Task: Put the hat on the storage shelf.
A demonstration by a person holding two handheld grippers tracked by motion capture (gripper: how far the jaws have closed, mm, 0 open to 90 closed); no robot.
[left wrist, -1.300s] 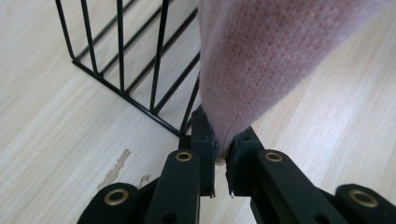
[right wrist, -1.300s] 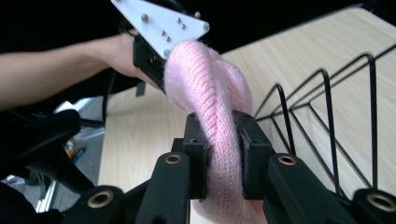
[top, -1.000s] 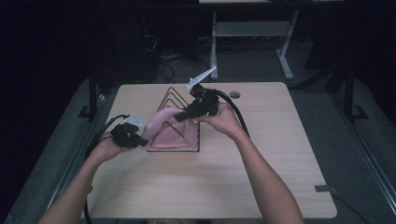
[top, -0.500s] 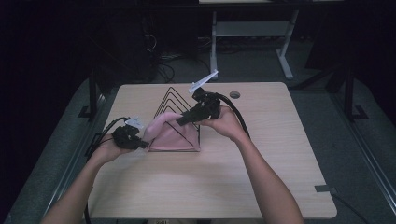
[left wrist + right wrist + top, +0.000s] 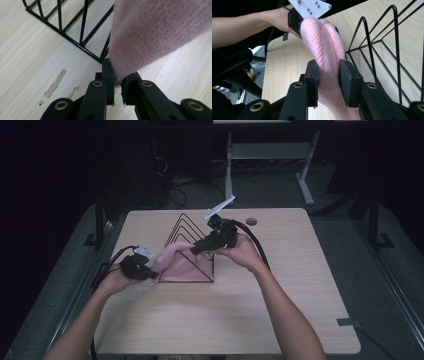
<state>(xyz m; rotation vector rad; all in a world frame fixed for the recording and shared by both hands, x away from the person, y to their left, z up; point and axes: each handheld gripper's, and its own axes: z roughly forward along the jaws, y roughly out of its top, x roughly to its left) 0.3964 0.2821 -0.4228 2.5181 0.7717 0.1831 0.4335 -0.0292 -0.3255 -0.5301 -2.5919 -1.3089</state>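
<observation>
Nearest, at the left of the pale wooden table (image 5: 225, 320): clamped down hard on one end of a pink knitted cloth (image 5: 182, 265) with the left gripper (image 5: 149, 269), jaws almost together and only a thin pinch of knit between the pads. Seen close in the left gripper view (image 5: 117, 72), with the cloth (image 5: 155, 32) rising taut from the pinch, just beside the base corner of a black wire rack of nested triangles (image 5: 83, 25).

Further in: draped over the front of that rack (image 5: 181, 216), hanging down its near face to the tabletop, and stretched between the two tools. Gripped mid-length by the right gripper (image 5: 194, 249), jaws narrow, pads touching the knit on both sides in the right gripper view (image 5: 328, 75), yet just been opening, so pressing on the cloth (image 5: 324, 42) ever more lightly. Rack wires (image 5: 395, 37) standing to that gripper's side.

Step in hand, by the look of it: laying the cloth over the rack and letting go on the right. Next, probably: open fully, draw back clear of the wires without snagging the knit, then free the left end and let it settle.

Farthest: a small dark round disc (image 5: 251, 221) near the back edge.
</observation>
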